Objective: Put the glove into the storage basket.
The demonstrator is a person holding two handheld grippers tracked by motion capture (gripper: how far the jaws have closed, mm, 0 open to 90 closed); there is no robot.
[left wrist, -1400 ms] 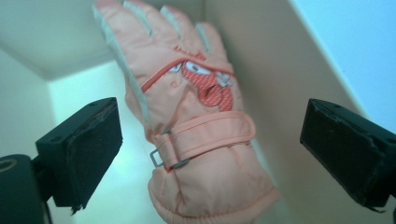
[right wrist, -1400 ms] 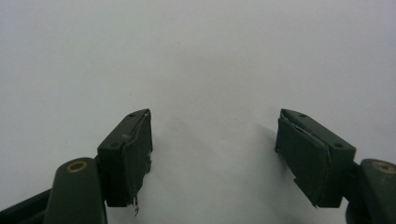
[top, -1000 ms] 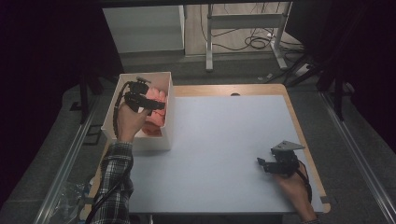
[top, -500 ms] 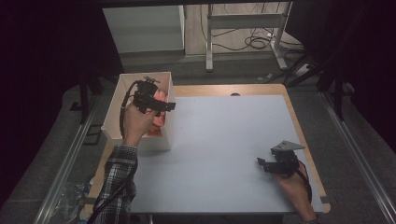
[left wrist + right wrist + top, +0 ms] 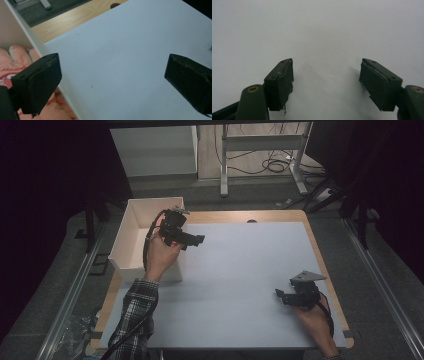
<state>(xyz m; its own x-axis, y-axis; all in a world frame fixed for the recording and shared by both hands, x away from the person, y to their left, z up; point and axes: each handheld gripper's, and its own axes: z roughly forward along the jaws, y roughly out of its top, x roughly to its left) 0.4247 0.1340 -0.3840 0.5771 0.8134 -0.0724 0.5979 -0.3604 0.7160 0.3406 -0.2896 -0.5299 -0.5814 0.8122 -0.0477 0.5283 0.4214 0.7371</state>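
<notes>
A white open box (image 5: 125,232) stands at the table's left edge. Inside it lies a pink-orange glove (image 5: 11,62), seen past the box wall (image 5: 50,62) in the left gripper view. My left gripper (image 5: 197,240) hovers over the box's right wall, pointing out over the pale table top; its jaws stand wide apart with nothing between them (image 5: 112,77). My right gripper (image 5: 280,296) rests low near the table's front right, jaws open and empty over bare table (image 5: 327,80).
The table has a pale grey-blue mat (image 5: 240,270) on a wooden top (image 5: 225,216) with a small hole at the far edge. Beyond it are a white cabinet (image 5: 155,150), a metal desk frame (image 5: 260,155) and cables on the floor.
My left gripper has moved right, from above the box's inside to over its right wall, toward the mat. The right gripper has stayed put.
</notes>
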